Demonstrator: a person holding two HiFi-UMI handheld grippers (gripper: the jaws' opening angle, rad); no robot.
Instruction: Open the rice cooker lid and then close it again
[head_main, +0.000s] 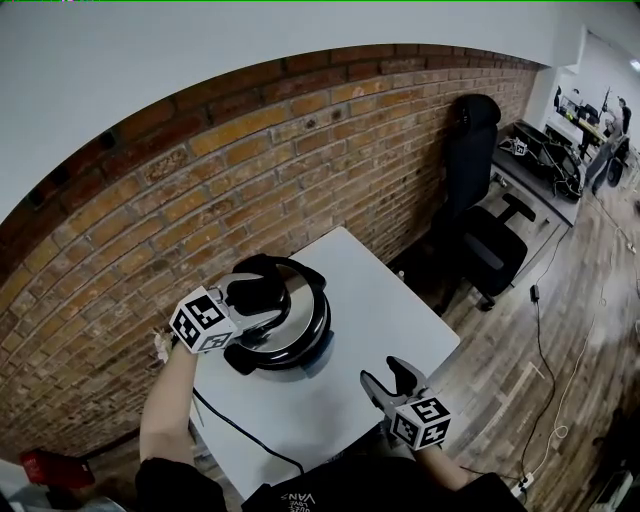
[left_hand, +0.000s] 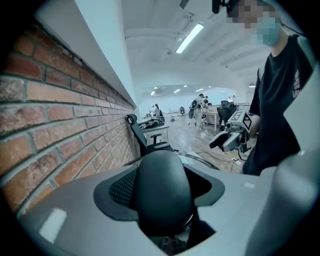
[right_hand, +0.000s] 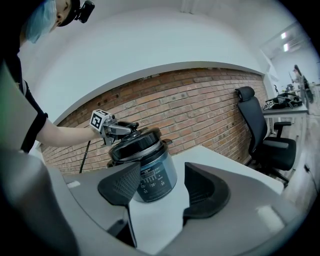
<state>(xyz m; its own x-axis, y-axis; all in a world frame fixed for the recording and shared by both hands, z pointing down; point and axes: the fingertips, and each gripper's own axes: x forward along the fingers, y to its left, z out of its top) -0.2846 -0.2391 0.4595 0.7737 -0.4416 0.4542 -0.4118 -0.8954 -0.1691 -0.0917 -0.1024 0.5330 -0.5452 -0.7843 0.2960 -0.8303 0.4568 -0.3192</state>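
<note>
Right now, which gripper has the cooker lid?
The left gripper: its jaws are closed on the black lid handle of the rice cooker. The right gripper hangs open above the white table, apart from the cooker.

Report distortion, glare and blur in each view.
Head view: fisheye bows the red brick wall; light glints on the shiny black rice cooker lid. Left gripper view: the rounded black lid handle between the jaws looms large; ceiling strip light blown out. Right gripper view: dark rounded corners; grey-bodied rice cooker sharp.
</note>
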